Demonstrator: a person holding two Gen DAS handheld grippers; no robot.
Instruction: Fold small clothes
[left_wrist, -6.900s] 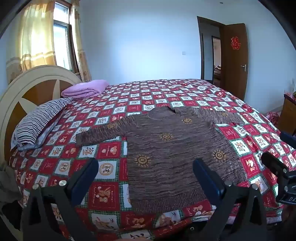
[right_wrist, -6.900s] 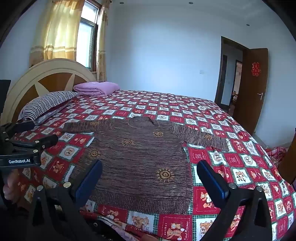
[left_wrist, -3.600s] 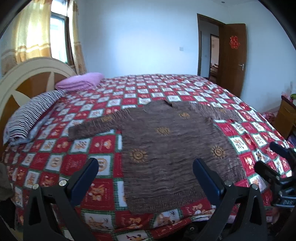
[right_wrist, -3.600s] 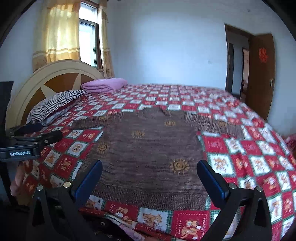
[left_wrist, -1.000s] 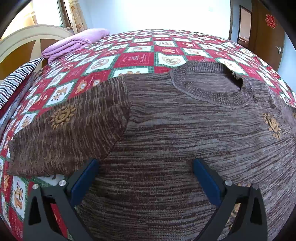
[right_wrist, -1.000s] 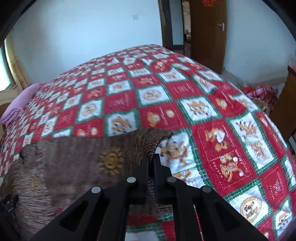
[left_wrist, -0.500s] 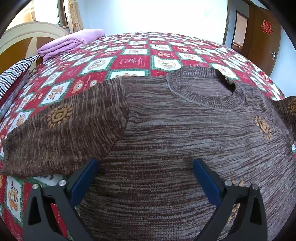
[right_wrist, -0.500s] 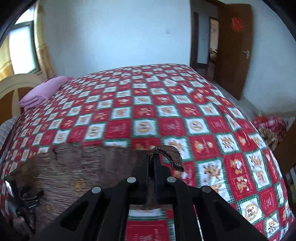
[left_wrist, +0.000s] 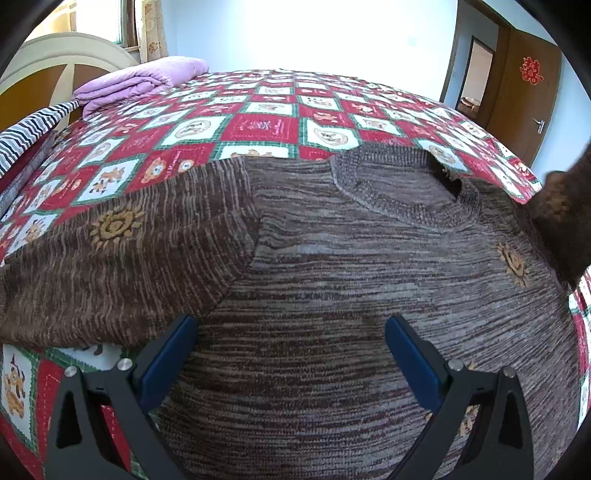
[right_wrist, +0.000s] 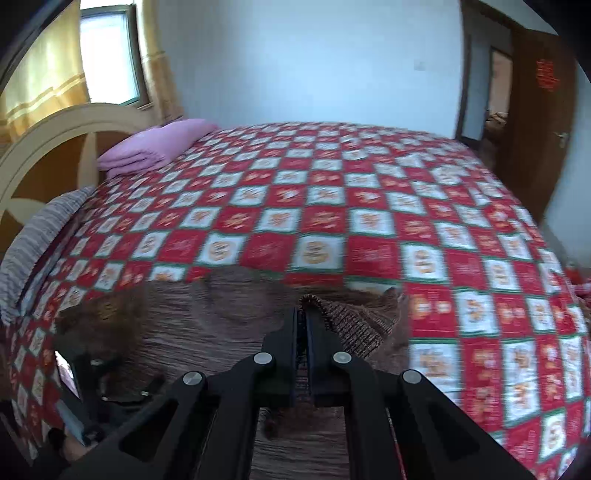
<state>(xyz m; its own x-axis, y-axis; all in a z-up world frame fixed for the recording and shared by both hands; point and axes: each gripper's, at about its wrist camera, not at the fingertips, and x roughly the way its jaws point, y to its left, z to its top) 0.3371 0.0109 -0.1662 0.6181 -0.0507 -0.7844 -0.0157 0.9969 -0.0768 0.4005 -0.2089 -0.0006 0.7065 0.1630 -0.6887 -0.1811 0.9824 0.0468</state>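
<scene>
The sweater (left_wrist: 332, 295) looks soft, limp and light; cuffs suit gripping. Right gripper (right_wrist: 303, 314), lower centre, is clamped on its sleeve cuff (right_wrist: 343, 317); left gripper (left_wrist: 291, 350) jaws stand apart.

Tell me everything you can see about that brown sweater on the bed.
The brown sweater is a marled knit with a ribbed round collar and orange sun motifs. It lies spread on the red checked bedspread, one sleeve out flat. The right gripper has its jaws shut on the other sleeve's ribbed cuff, lifted over the body.
</scene>
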